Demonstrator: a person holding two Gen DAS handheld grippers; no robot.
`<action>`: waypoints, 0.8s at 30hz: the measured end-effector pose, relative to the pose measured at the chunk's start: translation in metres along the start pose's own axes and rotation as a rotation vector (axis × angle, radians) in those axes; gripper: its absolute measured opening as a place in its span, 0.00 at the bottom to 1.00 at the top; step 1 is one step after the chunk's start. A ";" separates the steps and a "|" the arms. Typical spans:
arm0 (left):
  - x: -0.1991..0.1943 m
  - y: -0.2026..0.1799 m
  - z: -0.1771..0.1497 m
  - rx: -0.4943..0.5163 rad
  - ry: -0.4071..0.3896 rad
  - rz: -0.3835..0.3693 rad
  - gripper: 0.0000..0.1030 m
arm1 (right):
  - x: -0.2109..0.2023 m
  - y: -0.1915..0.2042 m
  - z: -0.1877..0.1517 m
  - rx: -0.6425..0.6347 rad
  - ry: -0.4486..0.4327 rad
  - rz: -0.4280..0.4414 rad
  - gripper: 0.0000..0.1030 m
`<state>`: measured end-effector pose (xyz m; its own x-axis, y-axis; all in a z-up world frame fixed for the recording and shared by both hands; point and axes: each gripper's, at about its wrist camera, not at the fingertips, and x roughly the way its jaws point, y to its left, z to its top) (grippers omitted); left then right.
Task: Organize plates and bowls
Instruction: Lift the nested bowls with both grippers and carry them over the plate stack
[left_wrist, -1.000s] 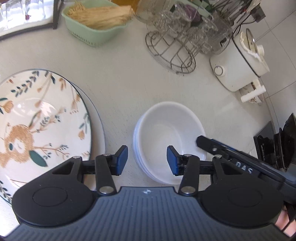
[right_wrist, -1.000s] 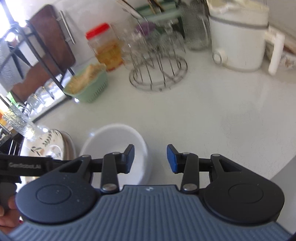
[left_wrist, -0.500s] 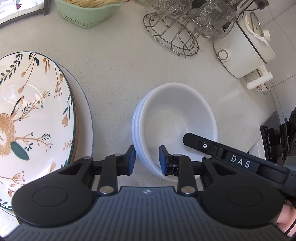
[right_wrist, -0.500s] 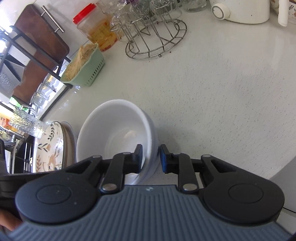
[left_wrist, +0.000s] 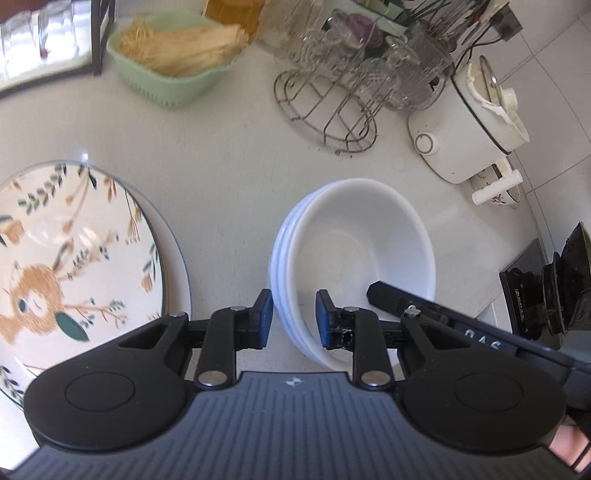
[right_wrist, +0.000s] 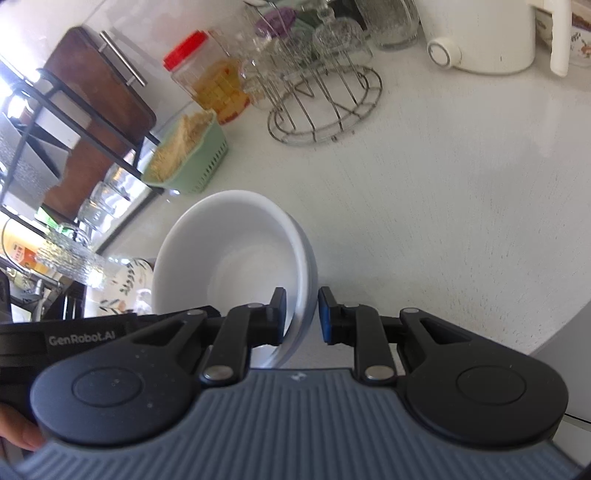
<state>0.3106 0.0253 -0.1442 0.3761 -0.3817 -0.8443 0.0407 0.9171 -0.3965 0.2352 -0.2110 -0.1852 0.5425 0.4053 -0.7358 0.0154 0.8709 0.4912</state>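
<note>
Both grippers pinch the stack of white bowls (left_wrist: 354, 258): the left gripper (left_wrist: 294, 318) clamps its left rim, the right gripper (right_wrist: 302, 314) its right rim. That stack sits over the pale counter (left_wrist: 229, 177), just right of the floral plates (left_wrist: 74, 251).

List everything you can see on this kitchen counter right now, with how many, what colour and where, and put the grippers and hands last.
white bowls: nested stack, about three, white, counter centre
floral plate: one, cream with orange and green pattern, left, on a larger plate
basket: one, pale green, holding tan sticks, back left
wire rack: one, metal, holding clear glasses, back centre
cooker: one, white, back right
jar: one, clear with red lid, beside the basket
counter: one, white
left gripper: black, blue pads, straddling the stack's left rim
right gripper: black, blue pads, straddling the stack's right rim
hand: part, lower left of the right wrist view
</note>
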 end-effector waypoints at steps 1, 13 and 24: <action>-0.004 0.000 0.002 -0.007 -0.006 -0.005 0.28 | -0.003 0.003 0.002 -0.003 -0.008 0.004 0.21; -0.052 0.005 0.033 -0.042 -0.076 -0.036 0.28 | -0.033 0.038 0.018 -0.044 -0.077 0.028 0.21; -0.100 0.020 0.043 -0.071 -0.157 -0.030 0.28 | -0.046 0.074 0.026 -0.086 -0.108 0.069 0.21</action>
<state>0.3135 0.0868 -0.0518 0.5162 -0.3812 -0.7669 -0.0093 0.8929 -0.4501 0.2329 -0.1726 -0.1027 0.6267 0.4374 -0.6449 -0.0948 0.8643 0.4940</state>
